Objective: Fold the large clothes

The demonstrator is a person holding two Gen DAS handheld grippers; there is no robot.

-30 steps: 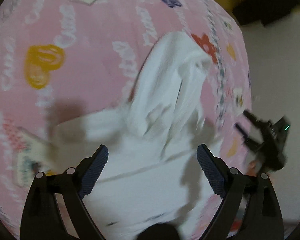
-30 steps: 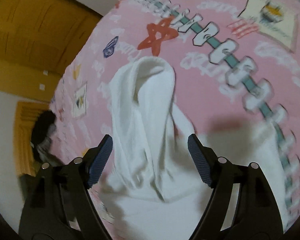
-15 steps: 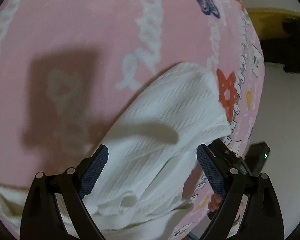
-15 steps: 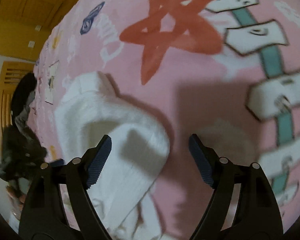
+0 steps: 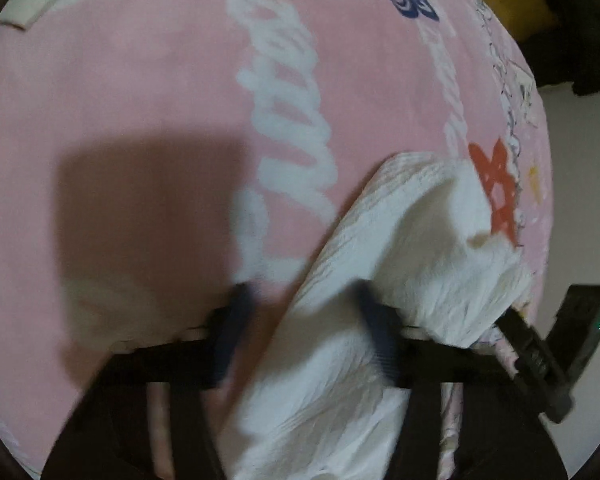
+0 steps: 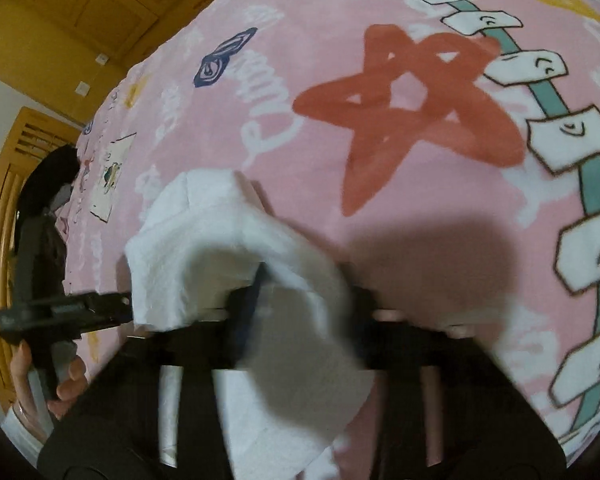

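White garment (image 5: 400, 280) lies bunched on the pink printed bedspread (image 5: 140, 100). Left gripper (image 5: 304, 316) jaws closing, a fold of the cloth between them; right gripper (image 6: 300, 300) likewise closing over another fold. Motion blur hides whether the pads press yet

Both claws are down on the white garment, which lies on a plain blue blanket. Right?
Not quite: the blanket is pink and printed with a red star and white lettering, as the right wrist view shows. Both claws, left claw and right claw, are closing with the white garment between them.
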